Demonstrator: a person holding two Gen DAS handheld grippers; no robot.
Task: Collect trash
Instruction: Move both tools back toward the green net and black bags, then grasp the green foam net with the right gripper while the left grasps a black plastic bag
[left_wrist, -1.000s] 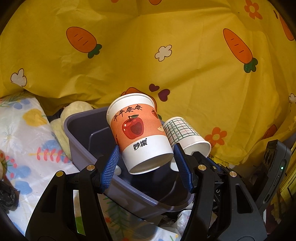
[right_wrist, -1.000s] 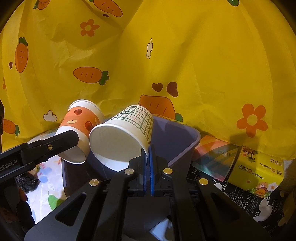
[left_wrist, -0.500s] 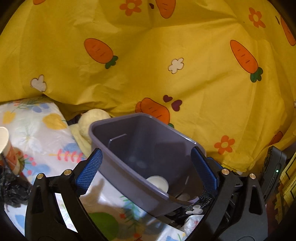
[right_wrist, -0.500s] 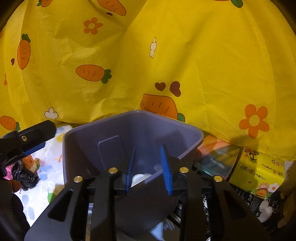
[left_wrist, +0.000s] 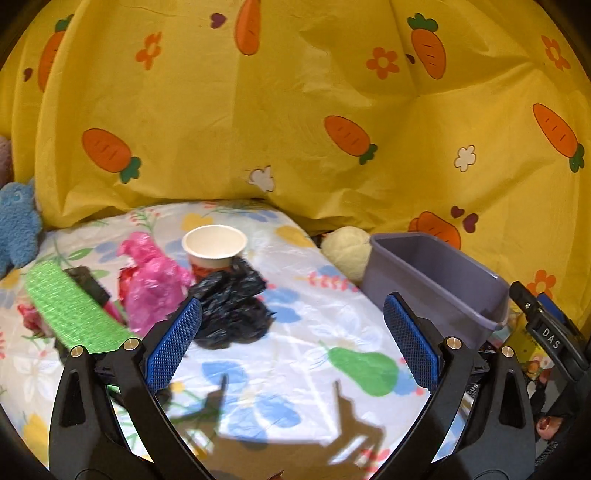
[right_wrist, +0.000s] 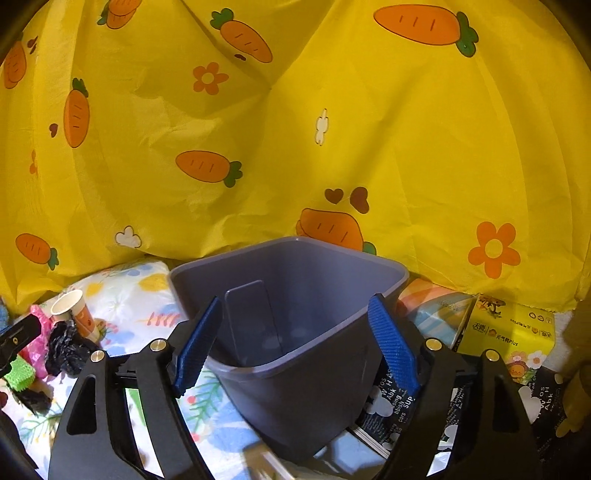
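A grey plastic bin (right_wrist: 314, 280) stands at the table's right edge, right before my open, empty right gripper (right_wrist: 295, 343); it also shows in the left wrist view (left_wrist: 443, 273). My left gripper (left_wrist: 291, 339) is open and empty above the flowered tablecloth. Ahead of it lie a crumpled black bag (left_wrist: 232, 302), a pink plastic bag (left_wrist: 151, 273) and an upright paper cup (left_wrist: 214, 243). The cup (right_wrist: 70, 306) and the black bag (right_wrist: 66, 350) show at the left in the right wrist view. The bin's inside bottom is hidden.
A green mesh strip (left_wrist: 70, 310) and a blue plush toy (left_wrist: 16, 229) lie at the left. A cream ball (left_wrist: 349, 247) sits beside the bin. A yellow tissue pack (right_wrist: 509, 332) and printed packets lie right of the bin. A yellow carrot-print cloth (left_wrist: 295, 110) hangs behind.
Both grippers let go of their cups over the bin and opened wide. My left gripper swung left, away from the bin, towards the trash on the table.
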